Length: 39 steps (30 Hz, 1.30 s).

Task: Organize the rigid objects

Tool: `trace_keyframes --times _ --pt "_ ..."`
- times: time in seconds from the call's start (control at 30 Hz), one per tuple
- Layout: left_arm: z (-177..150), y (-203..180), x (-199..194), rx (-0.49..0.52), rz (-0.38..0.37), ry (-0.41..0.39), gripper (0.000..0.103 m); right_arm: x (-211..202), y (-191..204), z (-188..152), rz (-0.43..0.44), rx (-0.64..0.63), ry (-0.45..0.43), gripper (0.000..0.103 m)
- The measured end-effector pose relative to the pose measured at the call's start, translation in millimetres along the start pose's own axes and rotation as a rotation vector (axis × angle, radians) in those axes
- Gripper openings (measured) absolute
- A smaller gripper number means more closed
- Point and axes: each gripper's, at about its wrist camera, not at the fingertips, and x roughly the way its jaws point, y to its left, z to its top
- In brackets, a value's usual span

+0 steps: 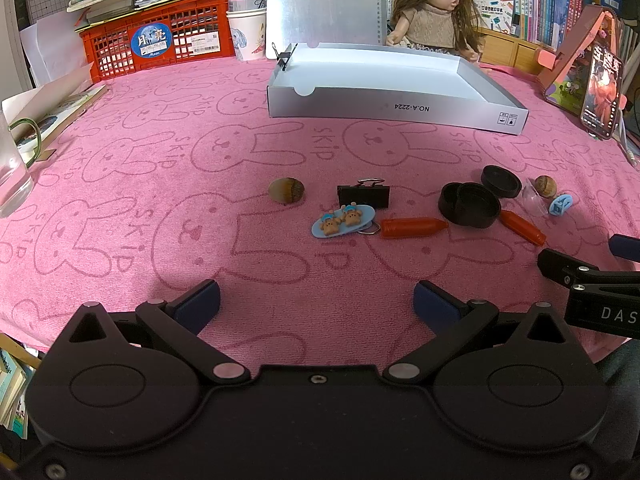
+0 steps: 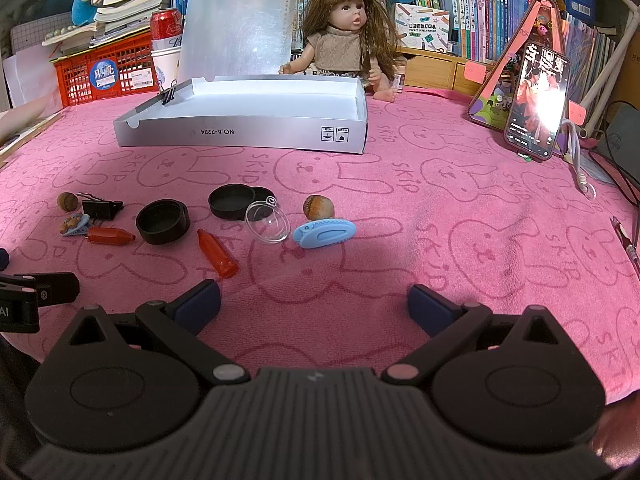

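Note:
Small objects lie in a row on the pink towel. In the left wrist view: an acorn (image 1: 286, 189), a black binder clip (image 1: 363, 195), a blue bear hair clip (image 1: 343, 219), two orange caps (image 1: 413, 227) (image 1: 522, 227), two black round lids (image 1: 469, 204) (image 1: 501, 181). In the right wrist view: a clear half-dome (image 2: 267, 222), a blue clip (image 2: 324, 233), an acorn (image 2: 318, 207). The grey box (image 1: 394, 110) stands open behind them. My left gripper (image 1: 316, 305) and right gripper (image 2: 314, 304) are open, empty, short of the objects.
A doll (image 2: 346, 48) sits behind the box. A phone on a stand (image 2: 536, 100) is at the right. A red crate (image 1: 156, 40) with books, a can and a cup stand at the back left. A glass (image 1: 10, 176) is at the far left.

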Motion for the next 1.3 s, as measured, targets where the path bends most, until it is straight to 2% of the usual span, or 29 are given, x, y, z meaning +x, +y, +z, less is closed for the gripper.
trace_keyframes --times 1.3 --pt "-1.8 2.0 -0.3 0.014 -0.010 -0.019 0.103 0.4 0.9 -0.3 0.002 0.004 0.005 0.103"
